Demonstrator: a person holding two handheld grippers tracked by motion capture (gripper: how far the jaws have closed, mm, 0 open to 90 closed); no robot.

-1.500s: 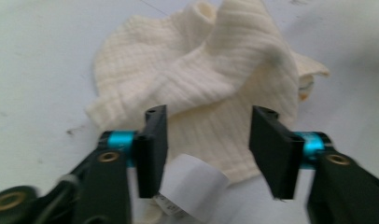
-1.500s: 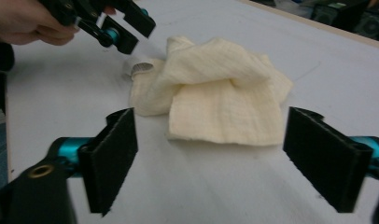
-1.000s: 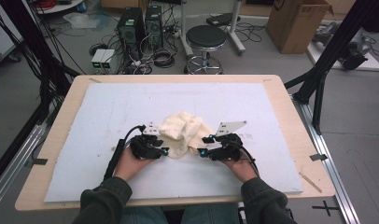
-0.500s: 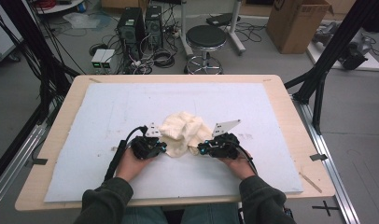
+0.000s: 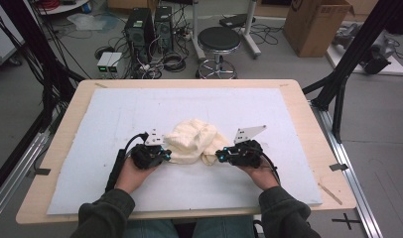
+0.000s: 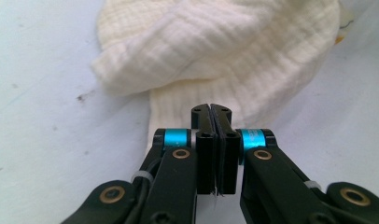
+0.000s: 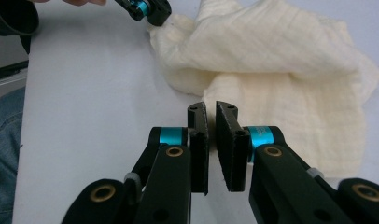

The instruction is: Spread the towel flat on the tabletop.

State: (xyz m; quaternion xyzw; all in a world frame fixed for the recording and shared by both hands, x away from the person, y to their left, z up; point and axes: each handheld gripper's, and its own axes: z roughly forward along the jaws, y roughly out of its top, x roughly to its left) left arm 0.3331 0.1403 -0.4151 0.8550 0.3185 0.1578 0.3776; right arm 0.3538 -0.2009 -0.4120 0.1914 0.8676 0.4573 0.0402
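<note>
Both hand-held grippers, left (image 5: 166, 153) and right (image 5: 220, 155), have just closed, pinching the crumpled cream muslin cloth (image 5: 193, 140) at its 8 and 4 o'clock edges, ready to spread it

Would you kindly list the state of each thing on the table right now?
Cloth: crumpled in a heap on the white mat, cream-coloured.
Left gripper: jaws have just closed, shut on the cloth's near edge.
Right gripper: jaws have just closed on the cloth's edge, a narrow gap left between them.
</note>
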